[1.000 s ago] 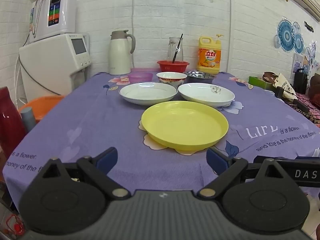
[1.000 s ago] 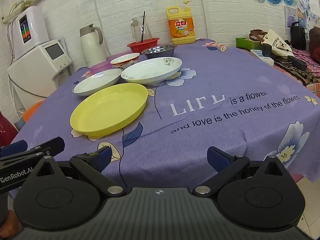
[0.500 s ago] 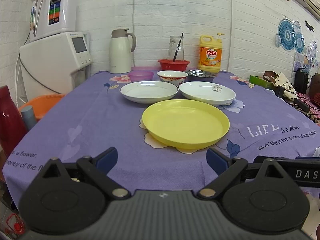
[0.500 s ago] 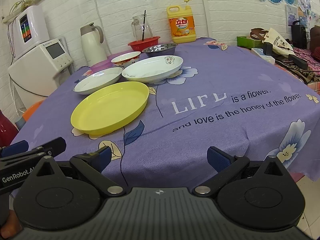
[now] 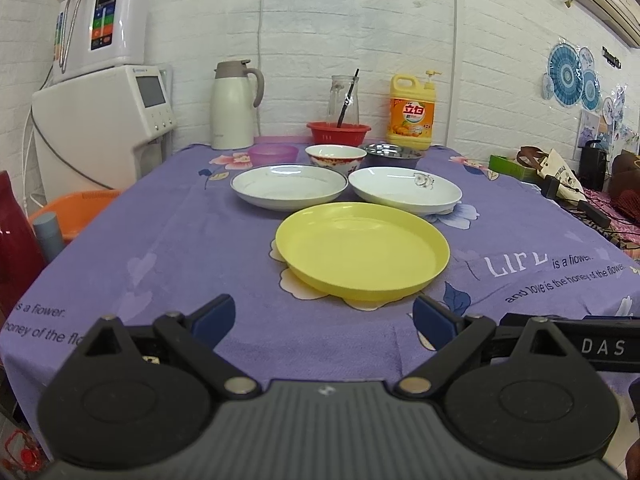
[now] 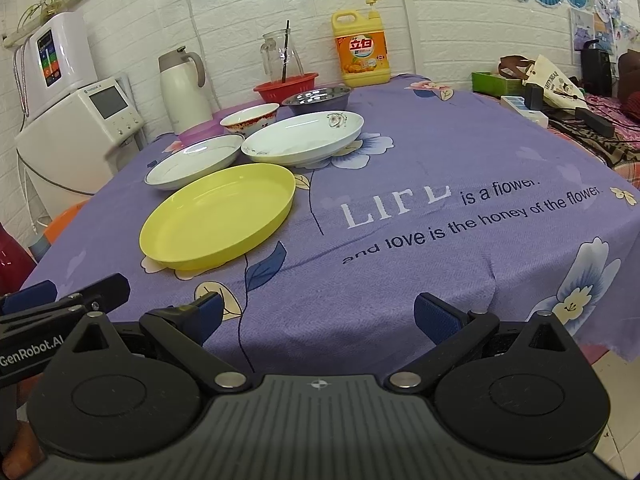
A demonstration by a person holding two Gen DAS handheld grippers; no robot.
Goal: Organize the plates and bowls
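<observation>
A yellow plate [image 5: 362, 250] [image 6: 218, 214] lies nearest on the purple tablecloth. Behind it lie a white blue-rimmed plate [image 5: 288, 186] [image 6: 196, 162] and a white flowered plate [image 5: 404, 190] [image 6: 304, 142]. Further back stand a red-patterned bowl [image 5: 336, 158] [image 6: 250, 118], a purple bowl [image 5: 273, 154] and a steel bowl [image 5: 392, 152] [image 6: 316, 98]. My left gripper [image 5: 324, 322] is open and empty at the table's near edge, short of the yellow plate. My right gripper [image 6: 318, 316] is open and empty, to the right of it.
A white thermos [image 5: 234, 106], a red basket [image 5: 338, 132] with a glass jug, and a yellow detergent bottle [image 5: 412, 114] stand along the wall. A water dispenser [image 5: 100, 120] stands left. Bags and boxes [image 6: 540, 88] lie at the right.
Both grippers have edged slightly closer to the table; the plates sit a little higher in view. Nothing was taken hold of or moved.
</observation>
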